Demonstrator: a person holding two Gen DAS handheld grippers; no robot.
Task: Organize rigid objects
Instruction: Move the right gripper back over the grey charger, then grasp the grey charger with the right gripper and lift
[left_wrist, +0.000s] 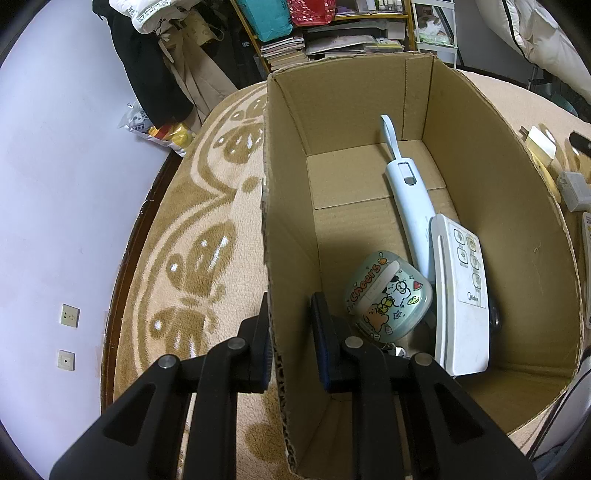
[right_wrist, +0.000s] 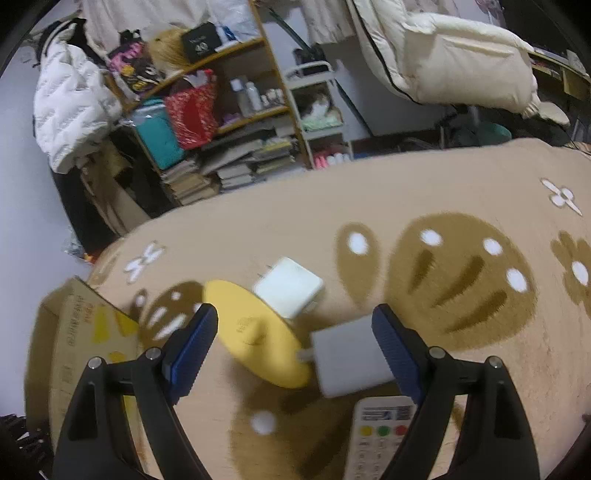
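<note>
My left gripper (left_wrist: 290, 321) straddles the left wall of the open cardboard box (left_wrist: 284, 221), one finger outside and one inside, with a gap on the inner side. Inside the box lie a pale blue handled tool (left_wrist: 410, 195), a white Midea remote (left_wrist: 461, 295) and a green cartoon case (left_wrist: 388, 291). My right gripper (right_wrist: 295, 339) is open above the rug. Between its fingers lie a yellow disc (right_wrist: 255, 332) and a grey charger (right_wrist: 351, 358). A white charger (right_wrist: 288, 286) lies just beyond. A white remote with coloured buttons (right_wrist: 380, 439) lies under the right finger.
The beige rug with brown patterns (right_wrist: 461, 266) covers the surface. The box corner shows at the left in the right wrist view (right_wrist: 74, 332). Shelves with books and bags (right_wrist: 221, 129) and hanging coats stand behind. More chargers lie right of the box (left_wrist: 572, 188).
</note>
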